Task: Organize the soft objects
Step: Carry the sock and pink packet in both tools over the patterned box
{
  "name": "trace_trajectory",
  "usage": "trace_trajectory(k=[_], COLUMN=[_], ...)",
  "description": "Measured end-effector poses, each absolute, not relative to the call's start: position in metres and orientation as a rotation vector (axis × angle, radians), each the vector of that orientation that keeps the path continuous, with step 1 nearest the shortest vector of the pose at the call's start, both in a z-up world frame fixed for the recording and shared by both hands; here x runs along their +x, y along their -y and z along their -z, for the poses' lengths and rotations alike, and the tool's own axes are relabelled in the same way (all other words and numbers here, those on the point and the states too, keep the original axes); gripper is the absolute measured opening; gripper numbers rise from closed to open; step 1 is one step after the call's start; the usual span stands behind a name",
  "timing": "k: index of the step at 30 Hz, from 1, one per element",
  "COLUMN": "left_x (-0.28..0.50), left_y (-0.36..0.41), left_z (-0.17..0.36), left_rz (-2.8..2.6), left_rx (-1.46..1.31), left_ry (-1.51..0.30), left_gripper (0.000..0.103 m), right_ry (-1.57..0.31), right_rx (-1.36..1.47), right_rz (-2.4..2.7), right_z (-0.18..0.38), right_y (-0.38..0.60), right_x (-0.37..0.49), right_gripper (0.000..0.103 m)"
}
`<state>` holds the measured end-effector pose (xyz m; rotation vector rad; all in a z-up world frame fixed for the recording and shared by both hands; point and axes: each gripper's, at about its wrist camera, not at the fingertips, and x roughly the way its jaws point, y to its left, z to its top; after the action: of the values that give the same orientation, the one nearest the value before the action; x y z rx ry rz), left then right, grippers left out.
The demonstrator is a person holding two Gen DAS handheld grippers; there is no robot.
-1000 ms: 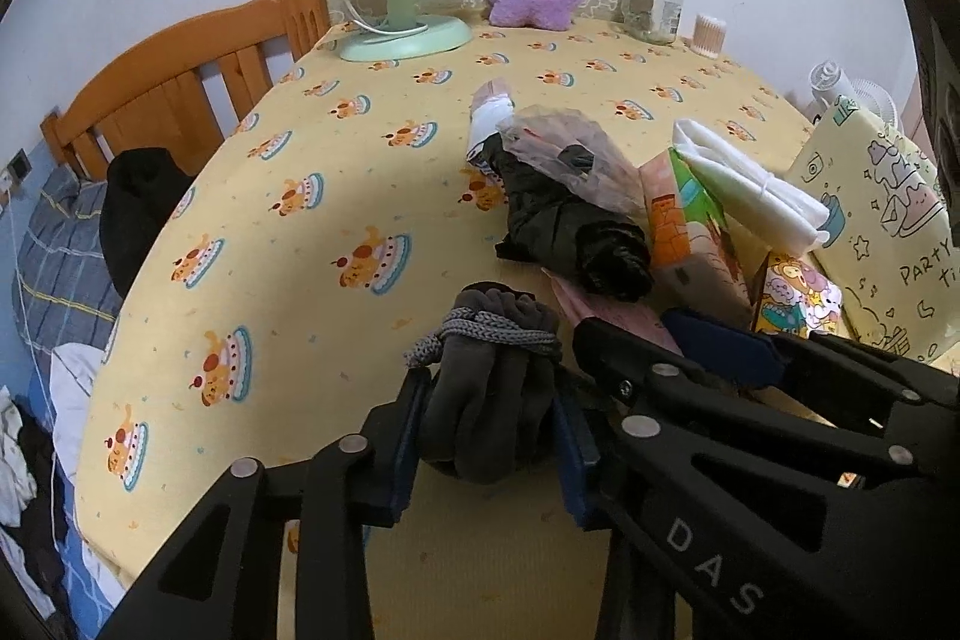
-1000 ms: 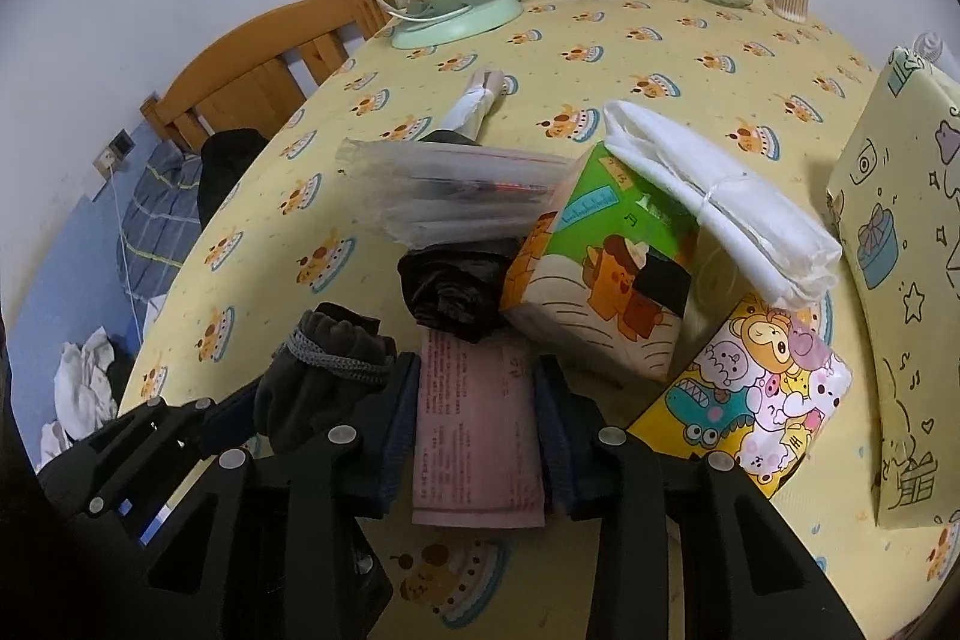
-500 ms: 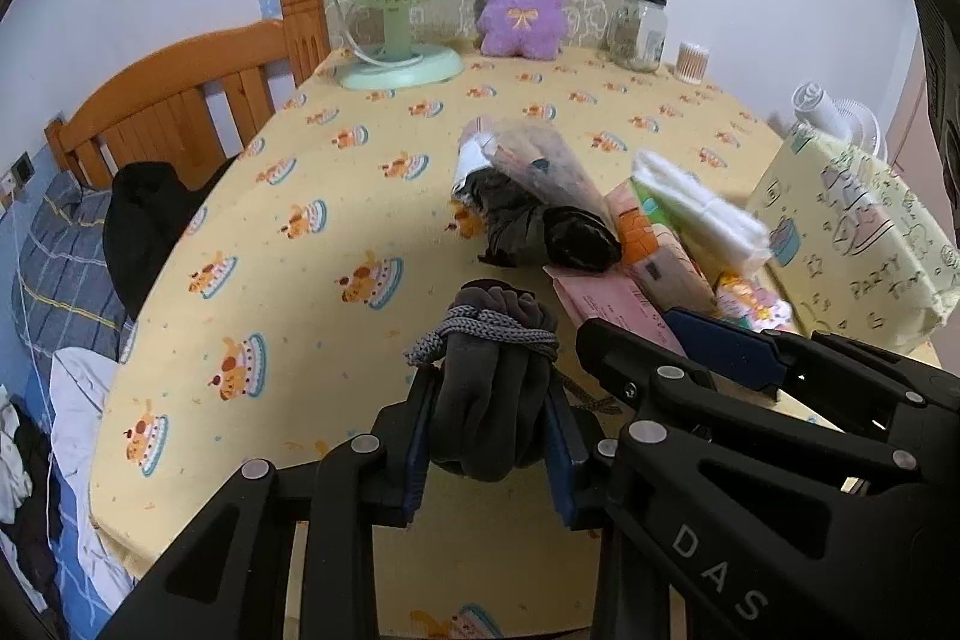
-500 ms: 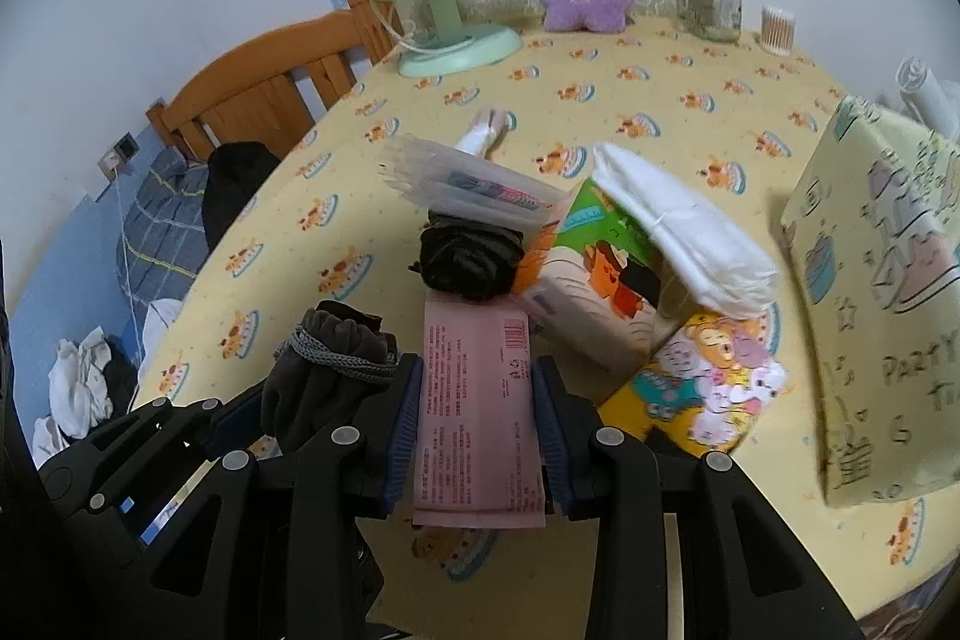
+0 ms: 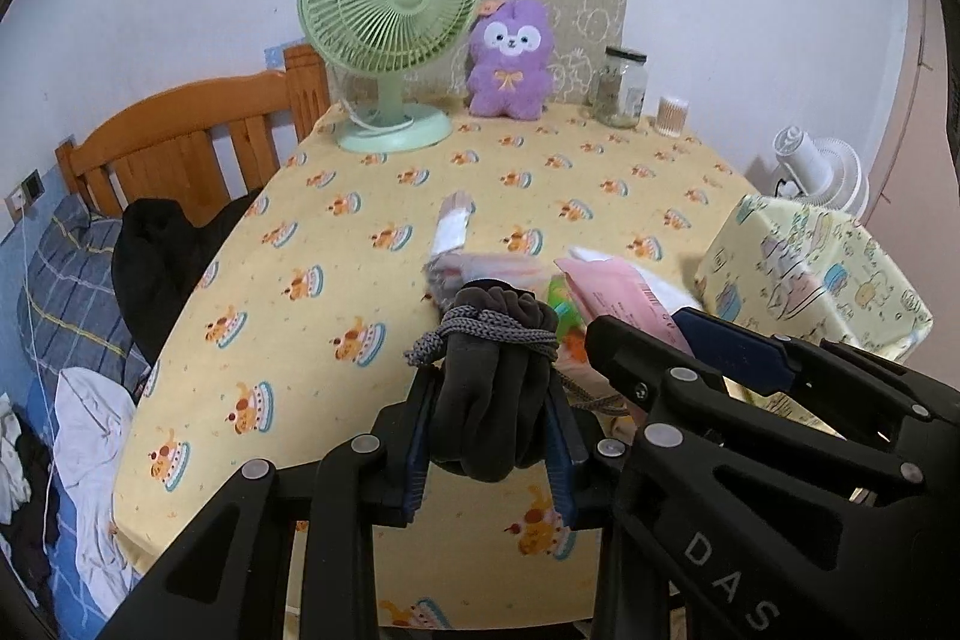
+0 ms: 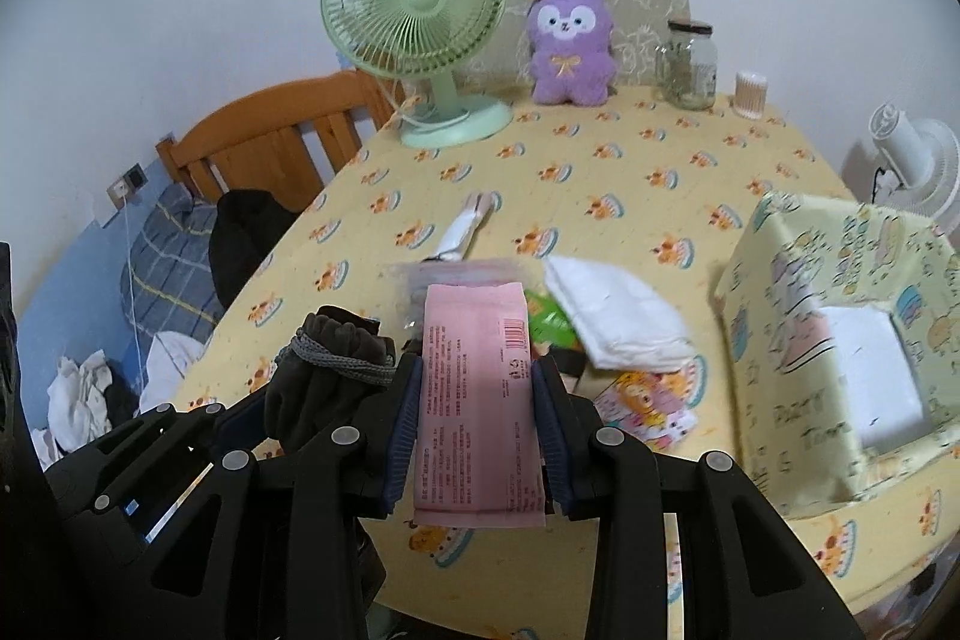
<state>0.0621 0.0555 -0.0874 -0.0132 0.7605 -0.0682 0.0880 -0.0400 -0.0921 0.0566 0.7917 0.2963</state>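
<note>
My left gripper [image 5: 489,424] pinches a dark grey pouch [image 5: 495,388] tied with a grey cord [image 5: 480,334]; both blue pads press into its sides and it hangs clear of the table [image 5: 336,280]. My right gripper [image 6: 474,421] clamps a flat pink packet [image 6: 474,400] by its long edges, also raised off the yellow cloth. The two grippers sit side by side, the pouch just left of the packet in the right wrist view. Below and beyond them lies a small heap: a clear plastic bag [image 6: 444,274], a folded white cloth [image 6: 612,316], a green carton [image 6: 549,319] partly hidden, and a cartoon-print pack [image 6: 648,403]. To the right stands a yellow patterned box [image 6: 840,316], open on top. At the far edge I see a green fan [image 5: 390,22], a purple plush toy [image 5: 510,64], a glass jar [image 5: 621,85] and a small tub of cotton swabs [image 5: 672,115].
</note>
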Motion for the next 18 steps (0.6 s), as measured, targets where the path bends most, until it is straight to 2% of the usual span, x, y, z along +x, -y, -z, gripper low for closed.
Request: trace_trajectory(k=[18], left_x=[0.062], left_y=[-0.021], left_z=[0.052], left_rz=[0.075], left_rx=[0.018], left_ry=[-0.672], left_gripper=[0.032], right_ry=[-0.693], right_rx=[0.067], right_rz=[-0.239], right_z=[0.053], right_y=[0.078], right_x=[0.082], right_gripper=[0.039])
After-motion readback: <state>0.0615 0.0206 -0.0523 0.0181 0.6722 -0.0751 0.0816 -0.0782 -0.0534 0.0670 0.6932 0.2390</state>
